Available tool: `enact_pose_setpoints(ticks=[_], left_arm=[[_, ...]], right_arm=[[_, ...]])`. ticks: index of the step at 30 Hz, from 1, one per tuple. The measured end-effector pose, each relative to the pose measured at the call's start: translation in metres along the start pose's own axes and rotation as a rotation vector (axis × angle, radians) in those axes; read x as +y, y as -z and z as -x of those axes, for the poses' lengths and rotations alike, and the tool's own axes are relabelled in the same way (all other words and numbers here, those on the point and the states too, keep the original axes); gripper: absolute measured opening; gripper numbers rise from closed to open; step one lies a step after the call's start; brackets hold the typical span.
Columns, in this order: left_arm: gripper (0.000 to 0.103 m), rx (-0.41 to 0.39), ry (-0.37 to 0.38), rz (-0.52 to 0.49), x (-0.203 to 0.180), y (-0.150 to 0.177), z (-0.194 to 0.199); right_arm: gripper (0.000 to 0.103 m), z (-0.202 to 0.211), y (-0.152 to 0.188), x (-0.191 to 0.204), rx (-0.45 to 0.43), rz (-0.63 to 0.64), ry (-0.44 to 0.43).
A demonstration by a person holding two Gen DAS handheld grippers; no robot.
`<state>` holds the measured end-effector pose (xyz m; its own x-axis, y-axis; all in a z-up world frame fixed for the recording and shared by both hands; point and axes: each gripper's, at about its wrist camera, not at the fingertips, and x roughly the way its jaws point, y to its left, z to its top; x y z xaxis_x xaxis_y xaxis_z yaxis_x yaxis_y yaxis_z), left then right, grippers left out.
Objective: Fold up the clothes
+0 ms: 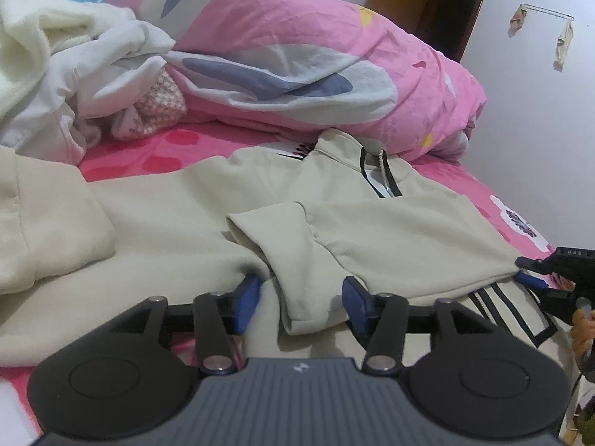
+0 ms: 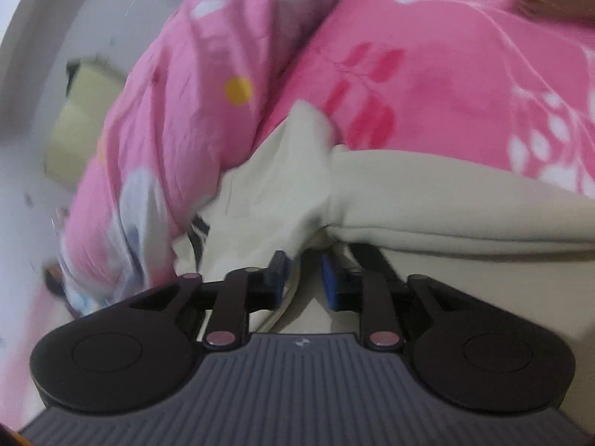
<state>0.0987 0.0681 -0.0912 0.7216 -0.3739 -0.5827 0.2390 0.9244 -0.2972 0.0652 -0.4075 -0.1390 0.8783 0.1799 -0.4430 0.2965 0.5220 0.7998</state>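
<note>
L claw (image 1: 301, 303) released astride sleeve cuff (image 1: 297, 319); R claw (image 2: 305, 278) released at jacket (image 2: 427, 200) edge.

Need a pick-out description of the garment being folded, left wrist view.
On the pink floral bed sheet, in front of the bunched pink quilt, lies a cream zip-neck sweatshirt. Unlike the white laundry heap nearby, it has black trim and a sleeve folded across its body.

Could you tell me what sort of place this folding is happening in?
Most likely a home bedroom: a pink floral bedsheet with a bunched pink quilt on it, and a wooden door behind.
</note>
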Motion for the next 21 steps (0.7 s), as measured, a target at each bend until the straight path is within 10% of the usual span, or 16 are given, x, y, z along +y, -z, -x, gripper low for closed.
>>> enact_pose_setpoints(ticks=[21], left_arm=[[0.048, -0.038, -0.027, 0.040, 0.006, -0.011, 0.010]], right_arm=[[0.019, -0.016, -0.019, -0.018, -0.056, -0.164, -0.079]])
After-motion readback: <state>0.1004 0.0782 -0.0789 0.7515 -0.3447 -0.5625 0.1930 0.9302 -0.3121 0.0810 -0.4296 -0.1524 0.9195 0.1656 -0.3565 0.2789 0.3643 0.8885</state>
